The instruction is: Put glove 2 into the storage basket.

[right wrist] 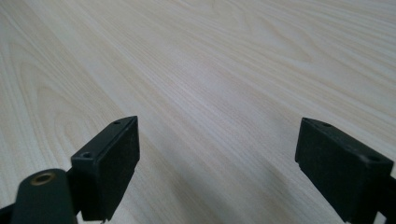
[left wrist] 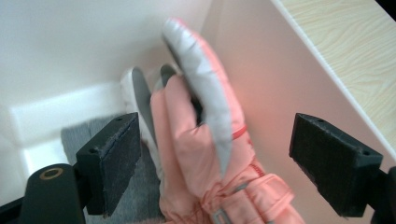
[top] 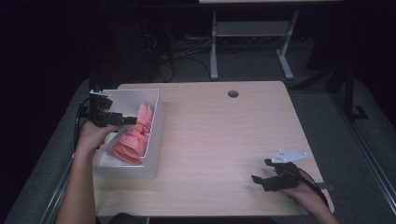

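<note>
A white bin [top: 155, 144] stands on the left part of the wooden table [top: 219, 140]. Inside it lies a pink padded glove [top: 135, 136] with grey palm patches. My left gripper [top: 127, 120] hangs over the bin's left side and points into it. In the left gripper view that gripper [left wrist: 217, 158] is open, and the glove [left wrist: 201, 140] lies between its jaws against the bin wall [left wrist: 289, 84], with a gap to each pad. My right gripper [top: 261, 170] rests low near the table's front right corner. It [right wrist: 219, 168] is open over bare wood [right wrist: 210, 70].
A grey knitted fabric [left wrist: 79, 135] lies under the glove on the bin floor. A round cable hole [top: 233, 94] sits near the table's far edge. Behind the table a second desk's metal legs [top: 214, 46] and cables stand on grey carpet.
</note>
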Demonstrator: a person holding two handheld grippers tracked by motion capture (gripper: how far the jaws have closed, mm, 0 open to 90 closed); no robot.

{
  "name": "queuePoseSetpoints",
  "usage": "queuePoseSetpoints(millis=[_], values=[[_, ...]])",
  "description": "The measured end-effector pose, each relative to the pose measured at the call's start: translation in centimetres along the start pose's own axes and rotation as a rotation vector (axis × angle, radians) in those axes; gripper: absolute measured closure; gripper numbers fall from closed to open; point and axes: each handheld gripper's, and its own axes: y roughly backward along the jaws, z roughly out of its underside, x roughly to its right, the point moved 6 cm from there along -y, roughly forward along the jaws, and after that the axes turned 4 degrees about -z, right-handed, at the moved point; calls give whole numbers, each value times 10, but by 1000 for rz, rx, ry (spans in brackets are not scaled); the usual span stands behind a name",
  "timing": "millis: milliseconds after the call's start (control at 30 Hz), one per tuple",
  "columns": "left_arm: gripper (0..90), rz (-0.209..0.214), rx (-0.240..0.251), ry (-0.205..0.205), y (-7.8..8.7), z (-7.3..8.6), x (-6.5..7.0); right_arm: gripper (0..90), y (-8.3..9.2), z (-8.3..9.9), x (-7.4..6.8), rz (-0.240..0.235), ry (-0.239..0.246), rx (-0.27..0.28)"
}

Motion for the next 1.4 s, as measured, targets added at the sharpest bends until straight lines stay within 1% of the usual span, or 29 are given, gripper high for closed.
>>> queuePoseSetpoints(millis=[33, 100, 167, 233, 267, 333, 467, 567, 600, 633, 767, 900, 967, 1000, 1033, 1100, 1167, 1200, 1333, 1367, 1400], values=[[164, 0, 6, -3, 2, -2, 2, 136, 0, 0, 0, 0, -3, 3], [163, 3, 8, -31, 6, -6, 6, 135, 1, 0, 1, 0, -7, 3], [163, 2, 17, -50, 10, -10, 11, 136, 1, 0, 1, 0, -5, 4], [163, 9, 26, -70, 14, -14, 17, 136, 1, 0, 1, 6, 5, 2], [164, 13, 30, -87, 17, -17, 21, 136, 1, 0, 1, 6, 9, 2], [164, 21, 41, -102, 20, -20, 28, 136, 1, 0, 1, 6, 4, 3], [164, 40, 57, -150, 25, -28, 48, 136, 1, -1, 1, 8, 9, 3], [164, 62, 66, -164, 25, -31, 61, 136, 0, 0, 0, 4, 7, 2], [164, 71, 69, -177, 25, -32, 68, 136, 0, 0, 0, 4, 4, 2], [164, 82, 76, -182, 25, -33, 73, 136, 0, -1, 0, 6, 9, 2], [171, 103, 77, -209, 23, -36, 90, 136, 0, -1, -1, 8, 7, 2], [171, 136, 76, -231, 17, -37, 110, 136, 1, 0, 0, 4, 11, 4], [171, 153, 72, -241, 12, -35, 119, 136, 1, 0, 1, 7, 10, 4], [171, 157, 62, -252, 10, -35, 123, 136, 1, 0, 1, 8, 5, 4], [171, 161, 66, -254, 8, -34, 127, 136, 2, 0, 1, 9, 11, 6], [172, 175, 58, -272, 4, -32, 137, 136, 2, 0, 1, 6, 10, 8], [172, 185, 55, -280, 1, -31, 145, 136, 1, -1, 1, 6, 14, 8], [172, 190, 57, -281, -1, -30, 151, 136, 1, -1, 1, 6, 7, 6], [171, 205, 51, -307, -8, -26, 168, 136, 1, 0, 0, 4, 11, 4], [171, 211, 49, -319, -10, -25, 172, 136, 2, 0, 0, 5, 10, 4], [171, 223, 50, -320, -12, -23, 178, 136, 2, 0, 0, 7, 6, 5]])
